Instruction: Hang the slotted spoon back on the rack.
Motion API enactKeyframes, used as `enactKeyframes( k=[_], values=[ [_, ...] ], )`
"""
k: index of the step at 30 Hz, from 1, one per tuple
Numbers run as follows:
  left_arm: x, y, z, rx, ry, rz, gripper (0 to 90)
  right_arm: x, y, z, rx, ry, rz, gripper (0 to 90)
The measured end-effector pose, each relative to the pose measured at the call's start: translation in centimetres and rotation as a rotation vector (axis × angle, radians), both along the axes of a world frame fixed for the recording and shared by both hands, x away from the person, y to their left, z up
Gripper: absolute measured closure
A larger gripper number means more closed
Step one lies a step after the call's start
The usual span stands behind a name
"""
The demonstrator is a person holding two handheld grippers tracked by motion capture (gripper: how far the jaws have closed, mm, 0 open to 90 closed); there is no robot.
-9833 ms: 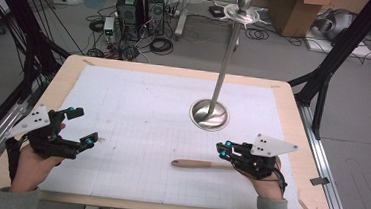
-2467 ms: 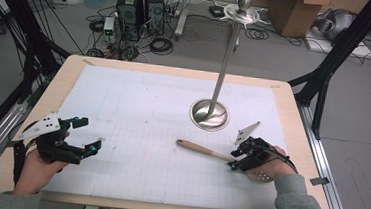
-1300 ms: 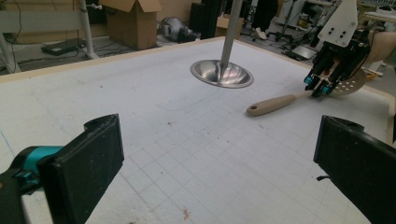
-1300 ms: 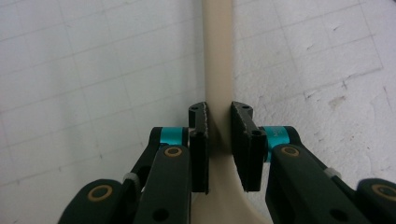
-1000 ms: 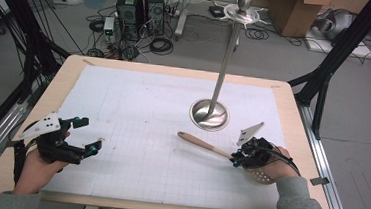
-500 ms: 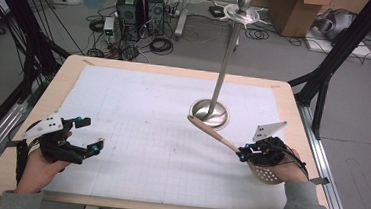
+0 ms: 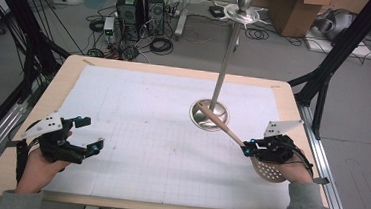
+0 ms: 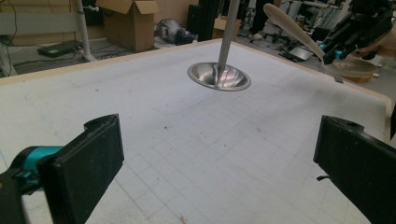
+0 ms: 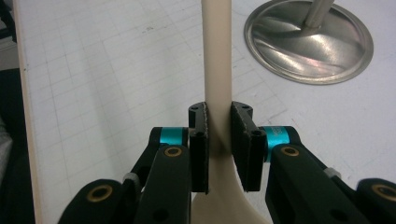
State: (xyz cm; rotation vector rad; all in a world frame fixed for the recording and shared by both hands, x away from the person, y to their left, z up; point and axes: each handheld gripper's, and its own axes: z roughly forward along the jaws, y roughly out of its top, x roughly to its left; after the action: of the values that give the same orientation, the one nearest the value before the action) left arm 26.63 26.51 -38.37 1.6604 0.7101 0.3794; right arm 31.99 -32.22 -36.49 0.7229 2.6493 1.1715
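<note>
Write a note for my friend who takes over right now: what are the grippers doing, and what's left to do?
Right gripper: shut on the handle of the slotted spoon, near its bowl. The spoon is lifted off the table; its handle end points toward the metal stand.
Left gripper: open, holds nothing, low over the table's left side.
Done: spoon picked up.
Left: probably hang it on the stand's top hooks; the spoon is not yet up there. Keep the grip firm and lift gently.
</note>
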Motion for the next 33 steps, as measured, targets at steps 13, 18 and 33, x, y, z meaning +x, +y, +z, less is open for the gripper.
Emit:
enactKeyframes(
  k=[13, 18, 33],
  values=[
    [0.1, -0.1, 0.0, -0.003, 0.002, -0.01, 2.0, -0.4, -2.3, 2.9, 0.102, -0.047, -0.038, 78.3],
    [0.1, -0.2, 0.0, -0.006, 0.002, -0.011, 2.0, -0.7, -3.0, 3.9, 0.125, -0.06, -0.054, 78.3],
    [-0.2, 0.0, 0.1, -0.012, 0.001, -0.011, 2.0, -1.0, -5.2, 5.9, 0.187, -0.099, -0.107, 78.3]
  ],
)
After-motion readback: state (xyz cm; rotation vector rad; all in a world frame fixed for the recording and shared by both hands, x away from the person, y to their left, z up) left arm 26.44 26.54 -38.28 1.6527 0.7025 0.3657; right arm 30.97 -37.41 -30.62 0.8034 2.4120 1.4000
